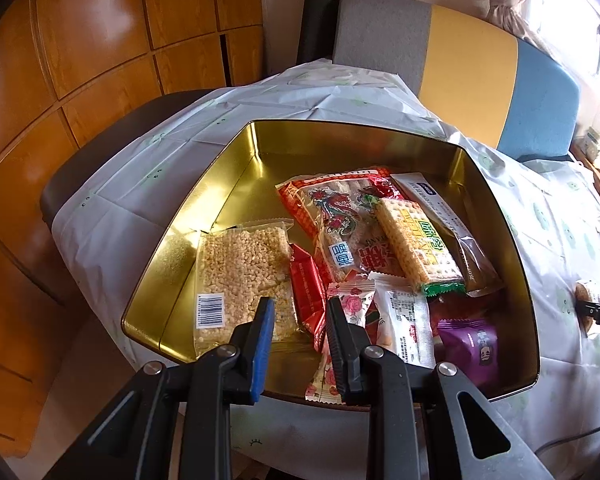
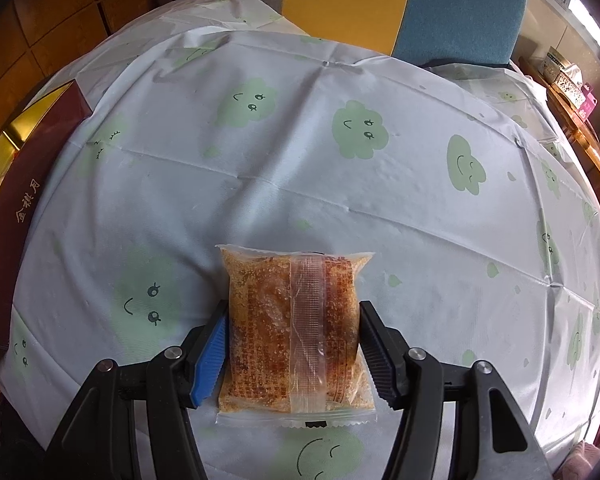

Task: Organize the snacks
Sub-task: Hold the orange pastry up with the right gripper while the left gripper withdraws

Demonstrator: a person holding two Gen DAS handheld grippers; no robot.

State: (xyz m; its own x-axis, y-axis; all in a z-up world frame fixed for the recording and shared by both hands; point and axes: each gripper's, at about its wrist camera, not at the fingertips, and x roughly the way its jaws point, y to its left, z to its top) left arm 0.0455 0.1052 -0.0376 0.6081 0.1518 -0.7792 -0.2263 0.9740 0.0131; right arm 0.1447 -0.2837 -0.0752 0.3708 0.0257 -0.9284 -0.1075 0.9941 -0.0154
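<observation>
snack in hand: a clear-wrapped brown pastry packet (image 2: 296,332) lay flat on the surface, between the fingers of the right gripper (image 2: 294,350).
right fingers: they stood on either side of the packet, at or just off its wrapper; whether they were pressing it could not be told.
gold tin (image 1: 228,184): it sat left of the packet, its dark red outer wall (image 2: 18,216) at the left edge of the right wrist view, well apart from the packet.
tin contents: a puffed-rice bar (image 1: 240,276) lay at the tin's left; a red dragon-print pack (image 1: 340,216), a cracker pack (image 1: 416,244), a purple pouch (image 1: 472,344) and several small wrapped pieces filled its middle and right.
left gripper (image 1: 300,344): it hovered over the tin's near rim, fingers apart with nothing between them.
progress: most snacks seemed already in the tin; the pastry packet looked like the only one left outside, as far as both views showed.
open room in tin: bare gold floor showed along the tin's far wall and far-left corner.
open room outside tin: the cloud-print tablecloth (image 2: 340,184) beyond the packet and between packet and tin lay bare, so a path to the tin looked free.
edges: the tin's raised rim would likely need clearing on the way in; the tin sat close to the surface's near edge.
</observation>
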